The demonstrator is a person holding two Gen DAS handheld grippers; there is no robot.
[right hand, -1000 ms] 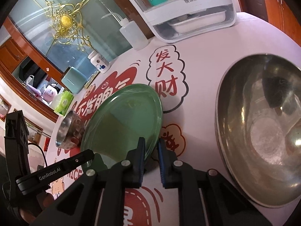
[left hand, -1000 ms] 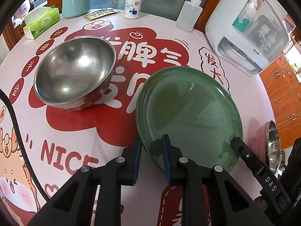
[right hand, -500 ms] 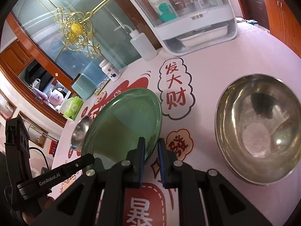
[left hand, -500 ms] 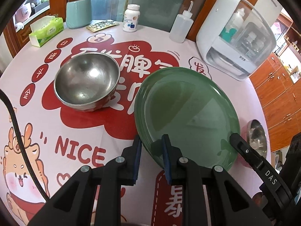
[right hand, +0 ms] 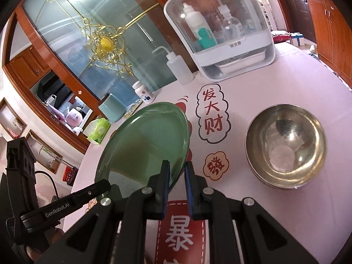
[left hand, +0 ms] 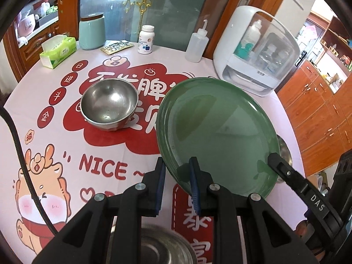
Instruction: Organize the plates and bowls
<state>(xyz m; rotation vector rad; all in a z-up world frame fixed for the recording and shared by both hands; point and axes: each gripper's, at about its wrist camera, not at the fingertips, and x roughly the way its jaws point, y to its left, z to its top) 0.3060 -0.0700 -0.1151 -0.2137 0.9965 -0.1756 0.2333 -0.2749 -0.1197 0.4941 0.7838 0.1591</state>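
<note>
Left tool [left hand: 176,176] and right tool [right hand: 177,176] are each clamped nearly closed on the rim of the green plate [left hand: 220,136], at adjacent spots on its near edge; both grips look secure, pads pinching the rim w/ no visible gap.

Change noted vs. a second ago: plate is lifted clear of the surface [left hand: 99,151] and carried higher, held tilted, far edge up. Both views take in more of the printed cloth now, and the bowls look smaller, consistent w/ a rise. No slip of the plate in either tool.

Bowls: one steel bowl [left hand: 109,106] sits on the red print, left of the plate and well apart. A second steel bowl [right hand: 286,146] sits on the plate's right side, also apart. A third metal rim [left hand: 154,250] shows just under the left tool (cannot tell what it is).

Judgement: pick-up done, transfer phase under way. Destination not evident. Risk: two-point rim hold on a tilted plate; uneven hand motion could twist it.
</note>
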